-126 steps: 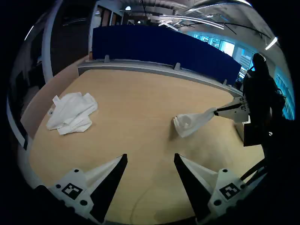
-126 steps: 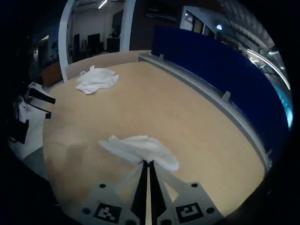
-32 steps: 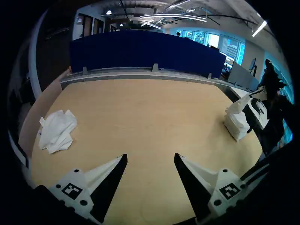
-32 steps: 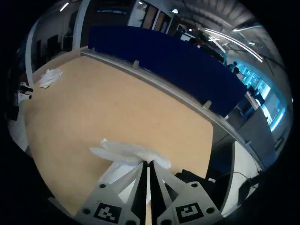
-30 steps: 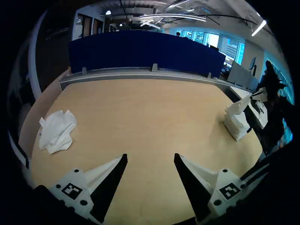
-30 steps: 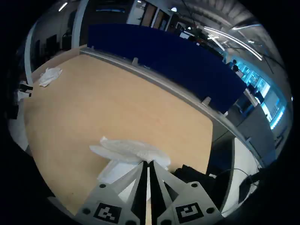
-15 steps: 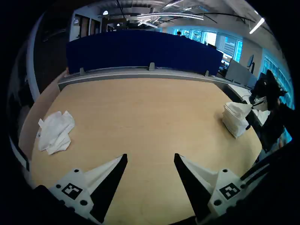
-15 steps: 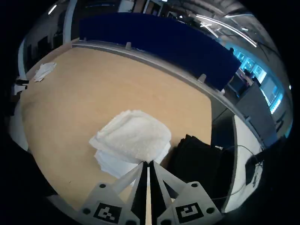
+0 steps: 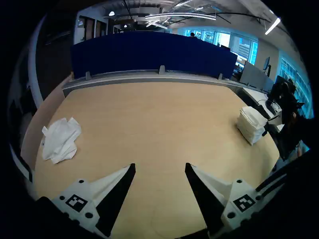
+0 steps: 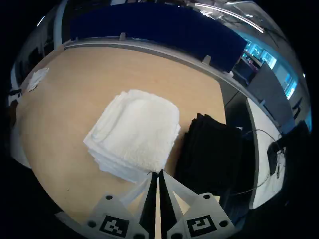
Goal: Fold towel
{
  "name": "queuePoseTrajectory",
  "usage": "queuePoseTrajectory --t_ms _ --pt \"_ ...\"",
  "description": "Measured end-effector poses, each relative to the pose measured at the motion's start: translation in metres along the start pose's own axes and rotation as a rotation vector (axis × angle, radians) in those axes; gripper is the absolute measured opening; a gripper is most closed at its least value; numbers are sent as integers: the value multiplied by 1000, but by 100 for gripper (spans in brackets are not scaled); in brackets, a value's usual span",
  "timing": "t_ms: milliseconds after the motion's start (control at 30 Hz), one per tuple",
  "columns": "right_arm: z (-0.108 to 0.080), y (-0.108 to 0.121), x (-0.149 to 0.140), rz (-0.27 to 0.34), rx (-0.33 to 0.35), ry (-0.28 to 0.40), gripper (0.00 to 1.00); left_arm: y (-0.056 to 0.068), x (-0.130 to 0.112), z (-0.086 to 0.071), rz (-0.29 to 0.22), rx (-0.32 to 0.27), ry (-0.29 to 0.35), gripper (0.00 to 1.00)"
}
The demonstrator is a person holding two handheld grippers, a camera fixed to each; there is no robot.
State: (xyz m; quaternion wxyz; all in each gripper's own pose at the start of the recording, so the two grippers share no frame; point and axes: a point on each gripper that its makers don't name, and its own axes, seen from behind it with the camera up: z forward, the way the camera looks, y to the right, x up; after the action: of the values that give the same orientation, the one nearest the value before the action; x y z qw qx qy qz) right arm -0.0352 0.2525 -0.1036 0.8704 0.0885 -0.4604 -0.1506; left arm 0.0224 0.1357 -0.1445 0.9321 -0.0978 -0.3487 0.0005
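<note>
1. My left gripper (image 9: 159,165) is released: jaws spread wide, nothing between them, hanging over the near edge of the table (image 9: 159,119).
2. My right gripper (image 10: 158,173) is clenched, fingers pressed flat together. The tips sit at the near edge of the top folded towel (image 10: 139,123). I cannot tell whether any cloth is pinched between them.
3. That towel lies flat and squared on the stack of folded towels (image 10: 107,159), near the table's right edge. In the left gripper view the stack (image 9: 252,124) sits close to that edge, towards the far right corner.
4. A dark pile (image 10: 211,147) lies just beside the stack on its right, across the table's right edge. Little room on that side.
5. The crumpled towel (image 9: 60,138) lies by the left edge, well apart from the stack. In the right gripper view it is small, at the far left corner (image 10: 38,77).
6. Between the two, bare wood from near edge to far edge.
7. The far edge is bounded by a grey rail (image 9: 159,75) with a blue divider (image 9: 151,51) standing behind it.
</note>
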Motion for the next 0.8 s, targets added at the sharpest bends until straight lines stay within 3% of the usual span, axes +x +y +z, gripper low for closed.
queuePoseTrajectory --t_ms 500,800 --pt "28 -7 -23 66 -11 -43 3 2 -3 3 9 5 -12 92" --pt "31 -7 -23 92 -29 -30 3 2 -2 4 6 5 -13 92"
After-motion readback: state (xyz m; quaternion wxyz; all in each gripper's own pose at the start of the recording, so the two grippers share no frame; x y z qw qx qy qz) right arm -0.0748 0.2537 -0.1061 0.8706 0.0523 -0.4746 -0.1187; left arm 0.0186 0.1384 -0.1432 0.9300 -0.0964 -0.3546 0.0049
